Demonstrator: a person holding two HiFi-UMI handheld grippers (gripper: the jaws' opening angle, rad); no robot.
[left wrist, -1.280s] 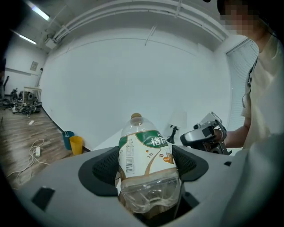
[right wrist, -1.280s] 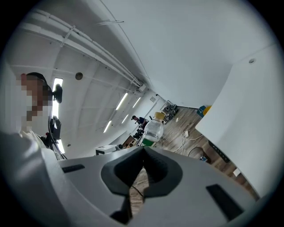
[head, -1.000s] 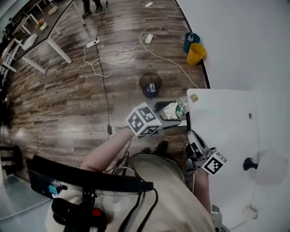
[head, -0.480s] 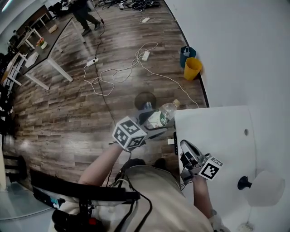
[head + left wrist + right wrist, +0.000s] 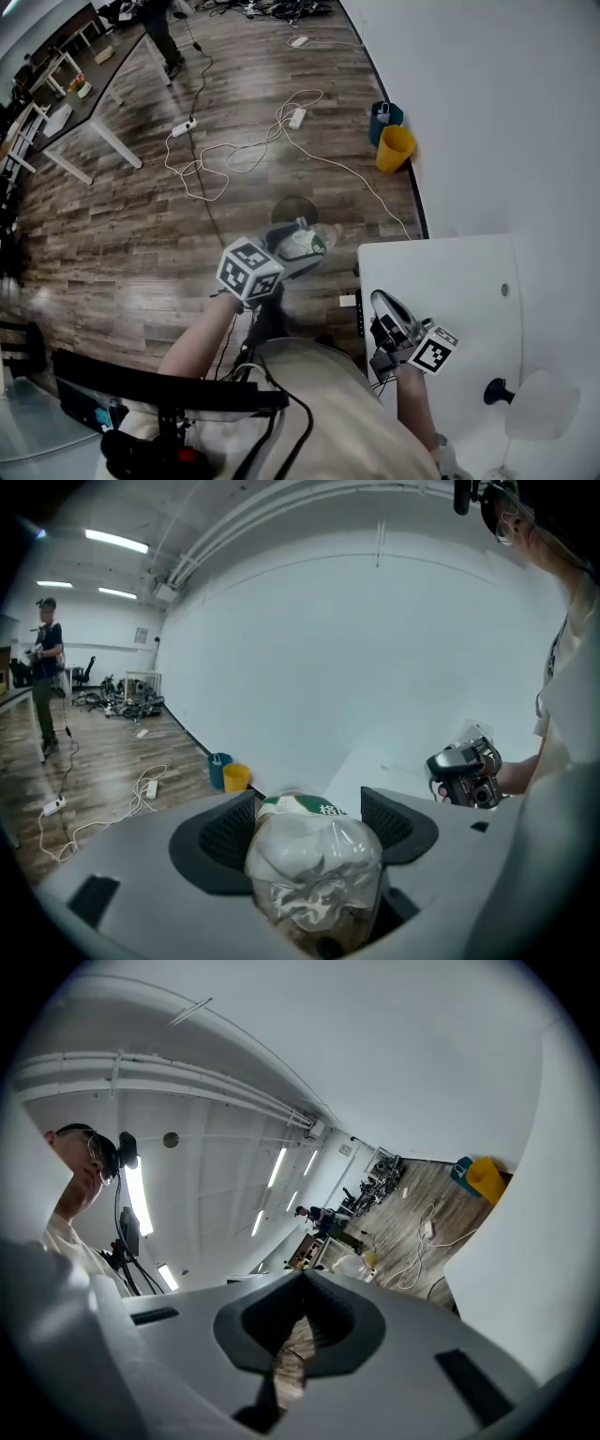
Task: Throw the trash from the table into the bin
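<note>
Fingers (image 5: 228, 832) of the left gripper (image 5: 286, 251) are clenched on the bottle (image 5: 314, 864), one dark pad on each side of its clear, crumpled body. Its base faces the camera in the left gripper view, and its green-and-white label (image 5: 309, 806) sits at the far end. In the head view the bottle (image 5: 306, 242) hangs in the air over the floor (image 5: 112, 244), just off the left edge of the bench (image 5: 459, 281), with no part of it over the bench top.

The bin (image 5: 293, 208), a dark round tub, stands on the floor off the bench's far left corner. The bottle overlaps its near rim in the head view. That patch is blurred, so I cannot tell whether the bottle is over the opening.

The right gripper (image 5: 380, 305) hovers over the bench's near left edge. In the right gripper view its fingers (image 5: 281, 1312) are pressed tip to tip with nothing between them.

Beyond the bench's far edge, a yellow bucket (image 5: 395, 148) and a teal bucket (image 5: 384, 117) stand touching at the foot of the wall (image 5: 506, 112). White cables (image 5: 246, 150) loop over the floor farther from the bench, and a person (image 5: 45, 672) stands well away from it.
</note>
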